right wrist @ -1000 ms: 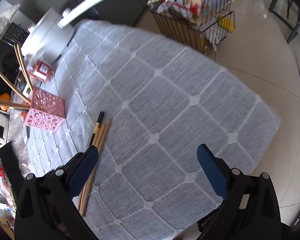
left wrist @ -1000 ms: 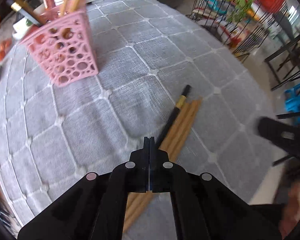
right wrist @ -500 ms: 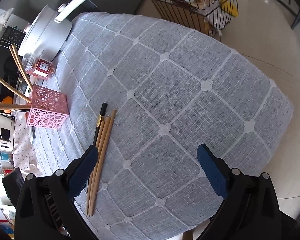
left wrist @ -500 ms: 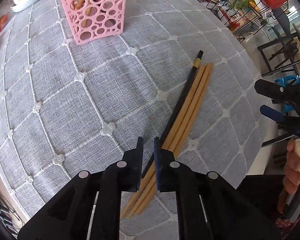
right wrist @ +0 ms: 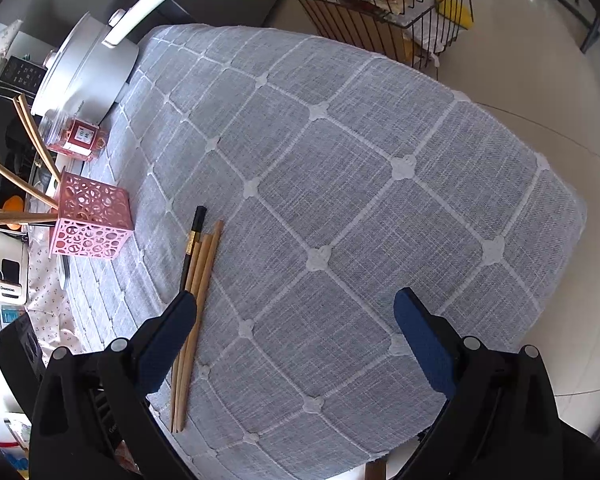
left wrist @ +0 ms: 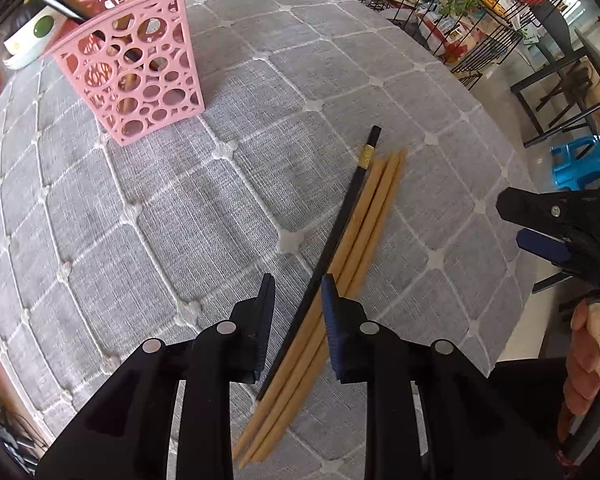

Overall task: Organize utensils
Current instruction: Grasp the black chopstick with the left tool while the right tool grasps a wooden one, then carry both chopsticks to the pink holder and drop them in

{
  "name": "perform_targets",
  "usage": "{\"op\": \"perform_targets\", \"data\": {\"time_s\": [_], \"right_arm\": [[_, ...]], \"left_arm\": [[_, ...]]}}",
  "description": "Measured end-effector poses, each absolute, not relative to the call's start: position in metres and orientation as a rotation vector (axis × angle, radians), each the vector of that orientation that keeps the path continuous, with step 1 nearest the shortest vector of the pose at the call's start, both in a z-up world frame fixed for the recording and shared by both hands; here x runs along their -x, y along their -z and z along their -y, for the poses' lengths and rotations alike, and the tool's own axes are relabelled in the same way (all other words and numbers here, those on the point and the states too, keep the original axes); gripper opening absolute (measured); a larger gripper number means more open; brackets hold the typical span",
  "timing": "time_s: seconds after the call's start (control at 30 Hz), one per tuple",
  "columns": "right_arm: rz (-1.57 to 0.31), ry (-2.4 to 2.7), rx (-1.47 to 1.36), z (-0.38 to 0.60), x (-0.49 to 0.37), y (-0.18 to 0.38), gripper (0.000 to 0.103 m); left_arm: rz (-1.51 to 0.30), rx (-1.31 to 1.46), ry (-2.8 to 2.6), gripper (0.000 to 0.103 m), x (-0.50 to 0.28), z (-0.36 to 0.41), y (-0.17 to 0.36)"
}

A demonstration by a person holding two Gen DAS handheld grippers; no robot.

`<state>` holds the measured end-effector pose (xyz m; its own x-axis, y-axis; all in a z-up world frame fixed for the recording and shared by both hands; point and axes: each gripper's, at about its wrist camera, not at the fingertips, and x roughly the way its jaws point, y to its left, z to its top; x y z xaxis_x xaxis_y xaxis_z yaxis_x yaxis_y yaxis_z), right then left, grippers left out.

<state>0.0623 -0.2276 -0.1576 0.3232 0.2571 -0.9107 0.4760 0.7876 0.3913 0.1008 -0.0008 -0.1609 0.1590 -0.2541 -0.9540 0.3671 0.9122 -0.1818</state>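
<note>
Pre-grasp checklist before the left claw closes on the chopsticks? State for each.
1. Left claw over the loose chopsticks: ok, the black chopstick and a wooden one pass between its fingers.
2. Jaws clear of the sticks: ok, they are opening and no pad presses on one.
3. All four sticks inside the gap: not ok, the wooden chopsticks partly run under the right-hand finger.
4. Pink holder upright on the tablecloth and able to take more: ok, though it already holds several chopsticks.
5. Right claw out of the way: ok, open, empty, off to the side.
6. Claw height above cloth: cannot tell.
</note>
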Motion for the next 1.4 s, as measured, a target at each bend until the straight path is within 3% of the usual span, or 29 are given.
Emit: {"op": "perform_targets", "data": {"time_s": [0.3, 0.33, 0.4, 0.63, 0.7, 0.77, 0.9, 1.07, 1.2, 1.4], "right_arm": [[-1.268, 0.179, -0.71, 0.236, -0.06, 0.162, 0.096], [-1.267, 0.182, -0.712, 0.236, -0.061, 0.163, 0.096], [-1.267, 0.189, -0.714, 0.236, -0.062, 0.163, 0.096], [-1.251, 0.213, -0.658, 0.212, -0.082, 0.162, 0.095], [-1.249, 0.216, -0.631, 0.203, -0.091, 0.164, 0.087], [-1.28, 0.204, -0.617, 0.193, -0.102, 0.171, 0.068], [-1.265, 0.225, -0.611, 0.177, -0.115, 0.175, 0.062], [-1.24, 0.234, -0.501, 0.15, -0.128, 0.177, 0.023], [-1.208, 0.225, -0.431, 0.136, -0.124, 0.177, 0.01], [-1.132, 0.046, -0.558, 0.146, -0.096, 0.15, 0.008]], "left_arm": [[-1.329, -0.265, 0.434, 0.021, -0.101, 0.026, 0.171], [-1.32, -0.296, 0.432, 0.013, -0.099, 0.032, 0.172], [-1.307, -0.316, 0.44, 0.008, -0.097, 0.041, 0.173], [-1.25, -0.305, 0.424, 0.004, -0.076, 0.028, 0.165], [-1.214, -0.273, 0.435, 0.004, -0.065, 0.014, 0.15], [-1.176, -0.247, 0.435, 0.004, -0.057, 0.002, 0.137], [-1.127, -0.184, 0.418, 0.004, -0.045, -0.031, 0.121], [-1.105, -0.153, 0.398, 0.004, -0.034, -0.061, 0.118], [-1.095, -0.115, 0.387, 0.004, -0.024, -0.09, 0.112], [-0.98, -0.007, 0.386, 0.004, -0.007, -0.127, 0.074]]}}
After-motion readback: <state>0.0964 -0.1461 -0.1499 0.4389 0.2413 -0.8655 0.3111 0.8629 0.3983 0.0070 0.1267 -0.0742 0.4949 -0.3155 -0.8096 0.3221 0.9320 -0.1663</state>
